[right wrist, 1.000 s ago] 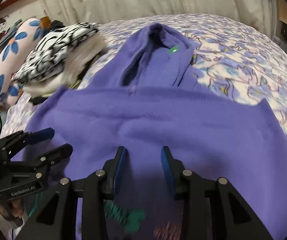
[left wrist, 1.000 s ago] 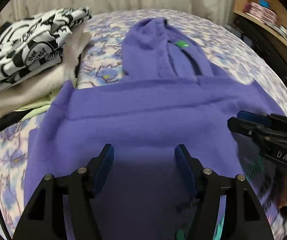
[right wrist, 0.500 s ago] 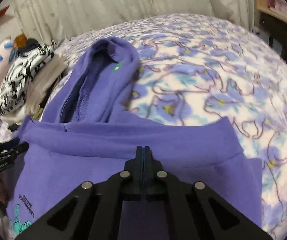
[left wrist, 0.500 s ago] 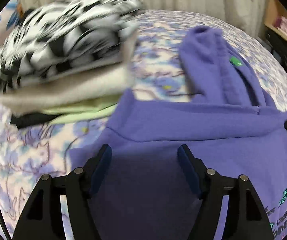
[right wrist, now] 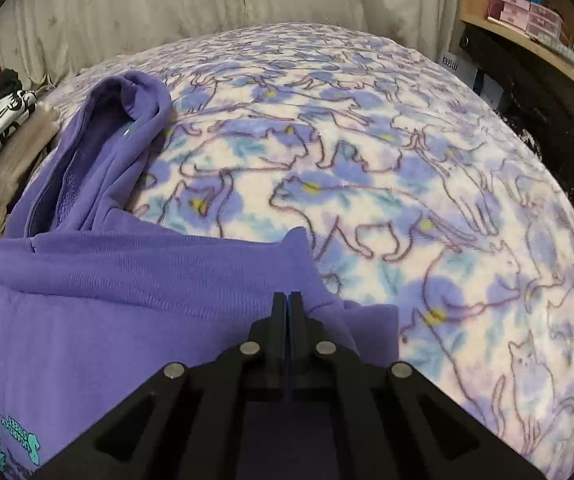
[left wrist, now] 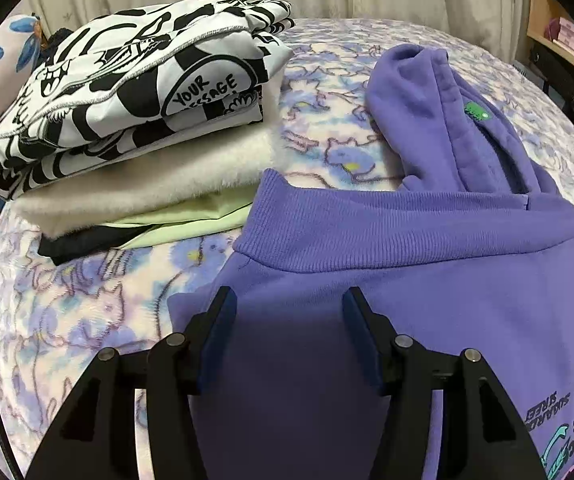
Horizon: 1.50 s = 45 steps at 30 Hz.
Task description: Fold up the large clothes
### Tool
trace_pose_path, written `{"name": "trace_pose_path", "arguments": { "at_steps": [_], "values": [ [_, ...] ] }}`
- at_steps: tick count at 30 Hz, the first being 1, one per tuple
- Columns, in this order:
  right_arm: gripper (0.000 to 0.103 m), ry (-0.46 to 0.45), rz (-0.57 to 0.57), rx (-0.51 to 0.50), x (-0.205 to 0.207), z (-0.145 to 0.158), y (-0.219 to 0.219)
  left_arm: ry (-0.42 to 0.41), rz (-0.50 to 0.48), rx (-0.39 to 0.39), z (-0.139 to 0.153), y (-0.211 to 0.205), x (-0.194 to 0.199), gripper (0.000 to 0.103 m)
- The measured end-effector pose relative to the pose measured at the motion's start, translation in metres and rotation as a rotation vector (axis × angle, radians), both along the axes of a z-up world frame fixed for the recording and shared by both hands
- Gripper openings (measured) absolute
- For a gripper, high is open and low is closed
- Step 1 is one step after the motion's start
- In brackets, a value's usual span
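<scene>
- My left gripper (left wrist: 287, 304) hangs over the purple hoodie (left wrist: 427, 280) on the bed (left wrist: 87, 320), jaws closing, nothing pinched.
- Only this view shows the folded clothes stack (left wrist: 135, 120) properly.
- My right gripper (right wrist: 287, 308) is fully closed at the hoodie's ribbed hem (right wrist: 167, 276); can't tell if fabric's caught.
- Shelf (right wrist: 527, 32) shows clearly here.

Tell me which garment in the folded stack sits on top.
The black-and-white printed garment tops the stack; below it lie a fluffy cream piece, a pale green one and a black one.
</scene>
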State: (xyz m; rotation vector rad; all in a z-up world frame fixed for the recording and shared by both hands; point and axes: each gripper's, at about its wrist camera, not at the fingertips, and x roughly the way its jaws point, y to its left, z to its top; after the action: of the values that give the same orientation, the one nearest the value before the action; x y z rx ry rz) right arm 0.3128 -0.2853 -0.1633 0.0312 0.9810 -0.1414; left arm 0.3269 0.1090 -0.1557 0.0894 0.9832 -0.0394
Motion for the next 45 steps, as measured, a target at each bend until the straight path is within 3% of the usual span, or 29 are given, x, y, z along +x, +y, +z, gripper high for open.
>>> {"name": "trace_pose_path", "arguments": {
  "at_steps": [4,9,22,24,27,29,33,45],
  "values": [
    [0.003,0.006,-0.008,0.073,-0.009,0.008,-0.001,0.016,-0.009,0.02,0.008,-0.003,-0.01,0.057],
    [0.003,0.007,-0.009,0.13,-0.023,0.02,-0.002,0.029,-0.024,0.018,0.019,0.001,-0.03,0.071],
    [0.004,-0.01,0.09,0.186,-0.068,0.06,0.013,0.006,-0.043,-0.033,0.065,0.011,-0.086,0.071],
    [0.011,-0.013,0.104,0.208,-0.069,0.066,0.017,0.003,-0.054,-0.048,0.074,0.007,-0.09,0.071],
    [0.03,-0.023,0.116,0.24,-0.071,0.076,0.023,-0.002,-0.072,-0.064,0.085,-0.001,-0.092,0.071],
    [0.034,-0.033,0.128,0.244,-0.07,0.082,0.028,-0.007,-0.089,-0.069,0.093,-0.007,-0.092,0.071],
    [0.035,-0.042,0.163,0.252,-0.066,0.096,0.039,-0.014,-0.127,-0.064,0.109,-0.026,-0.089,0.076],
    [0.035,-0.066,0.198,0.256,-0.037,0.127,0.052,-0.054,-0.182,0.023,0.137,-0.069,-0.064,0.077]
  ]
}}
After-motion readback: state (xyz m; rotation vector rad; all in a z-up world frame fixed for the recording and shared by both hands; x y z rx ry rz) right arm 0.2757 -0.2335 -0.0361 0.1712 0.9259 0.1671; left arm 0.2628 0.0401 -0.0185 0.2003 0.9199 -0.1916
